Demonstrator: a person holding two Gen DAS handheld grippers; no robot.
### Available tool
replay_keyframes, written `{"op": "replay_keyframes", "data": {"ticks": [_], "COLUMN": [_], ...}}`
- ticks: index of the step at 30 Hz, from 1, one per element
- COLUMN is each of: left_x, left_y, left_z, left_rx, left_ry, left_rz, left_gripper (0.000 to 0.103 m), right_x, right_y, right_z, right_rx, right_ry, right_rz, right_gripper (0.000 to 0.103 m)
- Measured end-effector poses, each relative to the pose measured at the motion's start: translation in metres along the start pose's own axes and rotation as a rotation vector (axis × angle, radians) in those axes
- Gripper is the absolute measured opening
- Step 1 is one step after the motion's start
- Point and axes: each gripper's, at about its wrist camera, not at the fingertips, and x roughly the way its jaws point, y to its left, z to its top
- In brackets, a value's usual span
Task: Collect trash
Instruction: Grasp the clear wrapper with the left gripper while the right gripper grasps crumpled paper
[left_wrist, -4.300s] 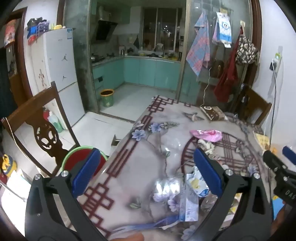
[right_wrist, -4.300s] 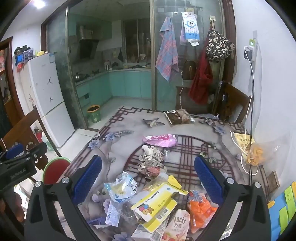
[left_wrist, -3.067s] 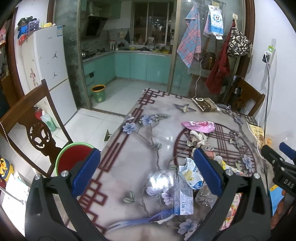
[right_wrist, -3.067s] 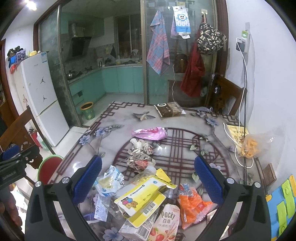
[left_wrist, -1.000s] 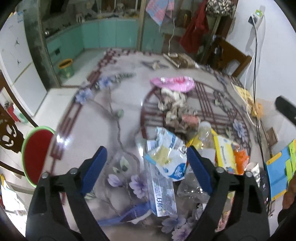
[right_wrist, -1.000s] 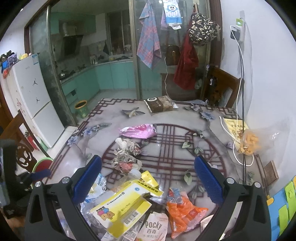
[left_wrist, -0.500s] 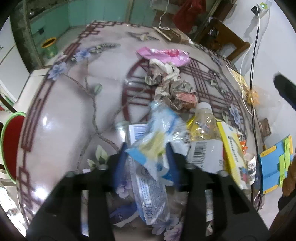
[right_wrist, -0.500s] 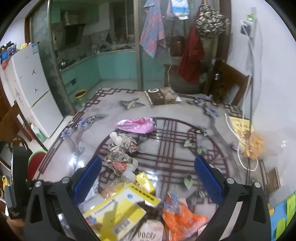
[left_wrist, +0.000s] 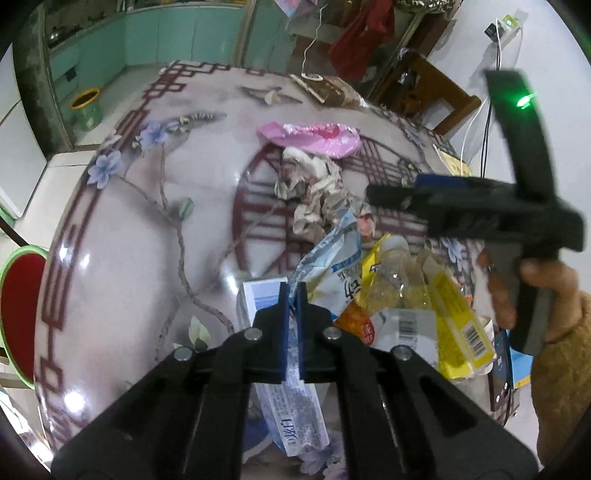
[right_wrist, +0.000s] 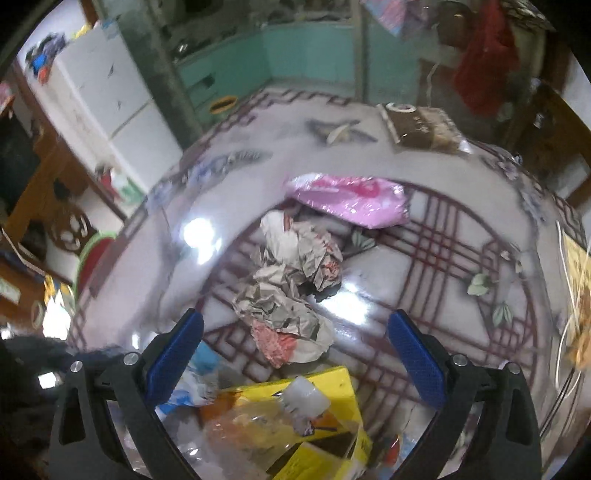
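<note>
left gripper (left_wrist: 291, 295) is clamped on the blue-and-white wrapper (left_wrist: 328, 254); its jaws have just been closing and now pinch the wrapper's thin near edge between the blue pads, rest of it standing up and leaning far-right. i see that wrapper at the near side of the table (left_wrist: 147, 221), at the left end of the trash pile. just under the jaws lies a flat white-and-blue pack (left_wrist: 291, 417), printed side up, near edge of the table.

right of the wrapper: clear plastic bottle (left_wrist: 399, 273) with a yellow label, yellow carton (left_wrist: 454, 314) with a barcode, small orange packet (left_wrist: 360, 325), all touching or overlapping. further out, crumpled paper (left_wrist: 314, 192), then the pink bag (left_wrist: 314, 134) just beyond it. brown packet (left_wrist: 325, 88) sits at the far edge of the table.

right gripper (right_wrist: 295, 343) is released, jaws wide apart, nothing between the pads. in its own view it hangs over the near end of the crumpled paper, bottle cap (right_wrist: 304, 398) and yellow carton just below. picture is motion-blurred. from the left wrist view i see it side-on at the right, a hand (left_wrist: 532, 291) around its handle, green light on top.

red stool (left_wrist: 18, 310) with a green rim stands off the table's left side, small bin (left_wrist: 86, 107) on the floor far left.
</note>
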Motion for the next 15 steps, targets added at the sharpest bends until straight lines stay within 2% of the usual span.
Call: {"op": "replay_keyframes", "data": {"ticks": [4, 9, 11, 12, 13, 14, 15], "left_x": [-0.005, -0.011, -0.017, -0.021, -0.023, -0.026, -0.029], "left_y": [0.007, 0.017, 0.021, 0.023, 0.024, 0.024, 0.024], "left_z": [0.005, 0.007, 0.007, 0.007, 0.007, 0.007, 0.007], "left_rx": [0.004, -0.015, -0.022, -0.027, -0.029, -0.031, -0.032], "left_ry": [-0.023, -0.049, -0.066, -0.077, -0.081, -0.087, -0.093], "left_rz": [0.024, 0.052, 0.067, 0.075, 0.078, 0.082, 0.086], "left_gripper": [0.003, 0.003, 0.003, 0.003, 0.003, 0.003, 0.003], "right_x": [0.017, 0.033, 0.039, 0.041, 0.042, 0.043, 0.042], "right_y": [0.003, 0.001, 0.004, 0.006, 0.007, 0.008, 0.009], "right_z": [0.002, 0.006, 0.006, 0.005, 0.005, 0.004, 0.004], "right_rx": [-0.05, -0.062, -0.076, -0.081, -0.085, -0.084, -0.078], "right_ry": [0.045, 0.09, 0.113, 0.122, 0.128, 0.132, 0.128], "right_rz": [-0.003, 0.008, 0.012, 0.014, 0.013, 0.01, 0.013], "right_gripper": [0.094, 0.077, 0.058, 0.053, 0.037, 0.032, 0.031]}}
